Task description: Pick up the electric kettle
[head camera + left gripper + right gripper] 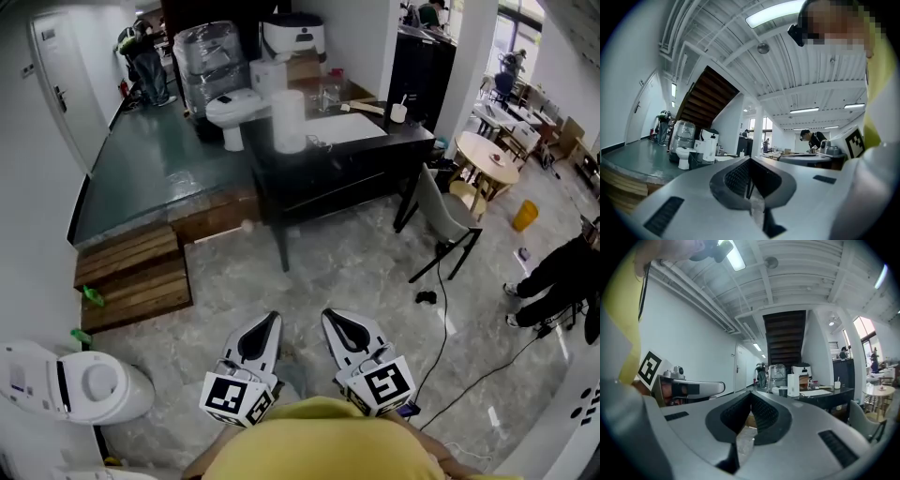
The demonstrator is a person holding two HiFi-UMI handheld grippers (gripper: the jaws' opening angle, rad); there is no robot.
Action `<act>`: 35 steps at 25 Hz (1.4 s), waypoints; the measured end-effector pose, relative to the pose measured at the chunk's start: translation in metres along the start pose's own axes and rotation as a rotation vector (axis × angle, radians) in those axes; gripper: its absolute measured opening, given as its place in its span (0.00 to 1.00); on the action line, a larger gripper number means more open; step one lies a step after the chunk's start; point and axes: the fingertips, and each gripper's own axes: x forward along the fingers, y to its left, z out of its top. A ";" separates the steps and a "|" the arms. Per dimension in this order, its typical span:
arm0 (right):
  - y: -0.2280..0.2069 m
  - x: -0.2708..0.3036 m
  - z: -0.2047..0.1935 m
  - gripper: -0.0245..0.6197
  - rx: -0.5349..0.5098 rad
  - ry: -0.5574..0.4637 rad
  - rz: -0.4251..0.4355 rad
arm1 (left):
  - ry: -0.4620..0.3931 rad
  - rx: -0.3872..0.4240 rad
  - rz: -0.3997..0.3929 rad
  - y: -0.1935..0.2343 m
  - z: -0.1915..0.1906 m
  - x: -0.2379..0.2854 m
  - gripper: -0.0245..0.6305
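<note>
Head view puts the tall white cylinder with a cord at its foot (288, 120), which I take for the electric kettle, at 12 o'clock from both tongs. It is well apart from them, across an open stretch of stone floor. It stands upright near the front left corner of the dark rectangular counter (409, 138), so its long axis runs straight up and down.

The left tongs (270, 321) and the right tongs (330, 317) sit side by side just in front of my body, both pointing level toward the counter. Each has its jaws pressed together with nothing between them.

The kettle lies almost on the line between the two. I judge it a shade closer to the left tongs' line, though neither is really nearer yet.

In the right gripper view it shows small at about 1 o'clock of the closed jaws.

The coming move, as I read it, is a long walk forward. After that the jaws must part for a sideways grip on the upright body or on its handle. I cannot make out which way that handle faces.
</note>
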 end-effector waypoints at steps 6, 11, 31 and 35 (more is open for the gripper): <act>-0.038 0.044 0.006 0.07 0.031 0.012 -0.037 | -0.007 0.009 -0.039 0.031 0.018 0.053 0.05; -0.067 0.099 0.017 0.07 0.024 -0.006 -0.058 | 0.003 0.003 -0.060 0.071 0.027 0.095 0.05; -0.131 0.241 -0.003 0.07 0.053 0.057 -0.157 | 0.066 -0.077 -0.153 0.192 0.014 0.210 0.05; -0.138 0.254 -0.012 0.07 0.067 0.069 -0.144 | 0.071 -0.090 -0.134 0.204 0.006 0.221 0.05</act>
